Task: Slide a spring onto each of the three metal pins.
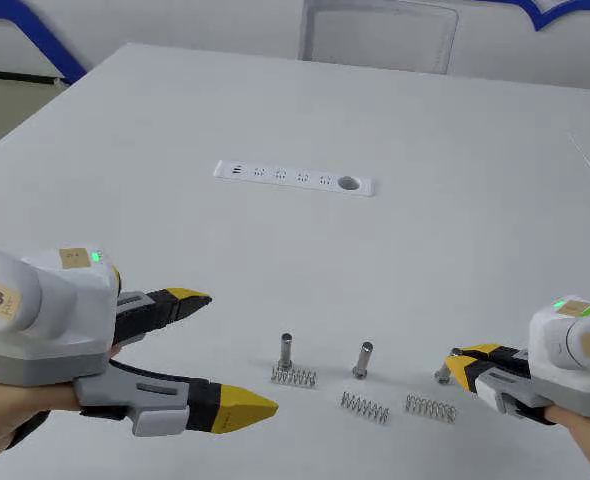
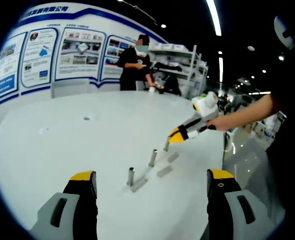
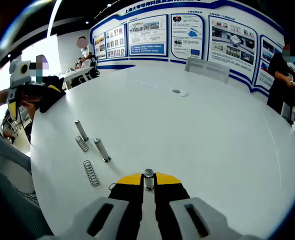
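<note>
Three metal pins stand upright in a row on the white surface [image 1: 395, 250], near six o'clock of the head view: the first pin [image 1: 286, 350], the middle pin [image 1: 363, 358] and the third pin [image 1: 442, 374]. The right gripper [image 1: 462, 366] reaches in from four o'clock with its jaws closed around the third pin. In the right gripper view the yellow tips sit on either side of that pin's shaft, with its head just above them. The left gripper [image 1: 218, 350] sits at eight o'clock, apart from the row, its jaws spread wide and holding nothing. Three springs lie flat on the surface. The first spring [image 1: 293, 376] touches the base of the first pin at its six o'clock. The middle spring [image 1: 364, 407] lies near the middle pin, also at its six o'clock. The third spring [image 1: 430, 407] lies at about seven o'clock of the third pin, just beside the right gripper's tips. A white power strip [image 1: 293, 178] lies at twelve o'clock of the pins, well apart from them.
</note>
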`<state>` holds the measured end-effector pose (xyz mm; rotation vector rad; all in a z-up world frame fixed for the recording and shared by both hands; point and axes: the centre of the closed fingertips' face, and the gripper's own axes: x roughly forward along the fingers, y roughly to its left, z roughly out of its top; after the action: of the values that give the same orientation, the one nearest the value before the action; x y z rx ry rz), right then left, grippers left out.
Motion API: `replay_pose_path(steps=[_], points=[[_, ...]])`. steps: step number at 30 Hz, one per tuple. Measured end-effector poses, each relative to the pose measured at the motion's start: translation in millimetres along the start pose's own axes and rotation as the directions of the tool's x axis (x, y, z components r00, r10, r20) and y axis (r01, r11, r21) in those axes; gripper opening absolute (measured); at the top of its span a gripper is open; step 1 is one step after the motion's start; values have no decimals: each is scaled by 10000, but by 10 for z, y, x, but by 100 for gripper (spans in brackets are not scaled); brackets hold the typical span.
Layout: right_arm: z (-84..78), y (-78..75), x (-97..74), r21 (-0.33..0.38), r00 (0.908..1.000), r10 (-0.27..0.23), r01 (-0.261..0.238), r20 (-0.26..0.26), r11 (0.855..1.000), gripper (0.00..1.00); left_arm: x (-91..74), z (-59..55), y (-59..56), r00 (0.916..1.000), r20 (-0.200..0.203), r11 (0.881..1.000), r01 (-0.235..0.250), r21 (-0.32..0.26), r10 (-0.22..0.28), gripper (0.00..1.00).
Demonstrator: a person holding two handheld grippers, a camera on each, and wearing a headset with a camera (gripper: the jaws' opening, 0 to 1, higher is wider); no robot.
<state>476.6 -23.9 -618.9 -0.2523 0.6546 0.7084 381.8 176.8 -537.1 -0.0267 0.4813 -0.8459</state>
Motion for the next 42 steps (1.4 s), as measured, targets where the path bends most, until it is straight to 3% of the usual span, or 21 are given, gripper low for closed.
replay_pose_path(steps=[15,21,31,38,41,42], points=[[-12,29,-4,-328,9990,104,-119,-445,9994,9,-3,-45,-9,9999,-163,10000,48,47,-47,93],[99,3,-62,-8,10000,33,-33,17,10000,12,-16,-33,-1,10000,-75,10000,-16,57,17,94],[55,68,-180,-688,9989,473,-466,80,9965,19,12,-37,-9,9999,-132,9999,40,93,-39,93],[-190,77,-232,-859,9927,1089,-1131,-513,9899,21,94,-48,-8,9998,-194,9999,94,47,-93,93],[-269,182,-213,-627,9831,1682,-1728,-729,9830,21,131,-79,-23,9992,-362,9998,170,102,-166,93],[-291,291,-203,-388,9708,2277,-2310,-754,9722,21,144,-94,-33,9989,-427,9997,213,109,-208,93]])
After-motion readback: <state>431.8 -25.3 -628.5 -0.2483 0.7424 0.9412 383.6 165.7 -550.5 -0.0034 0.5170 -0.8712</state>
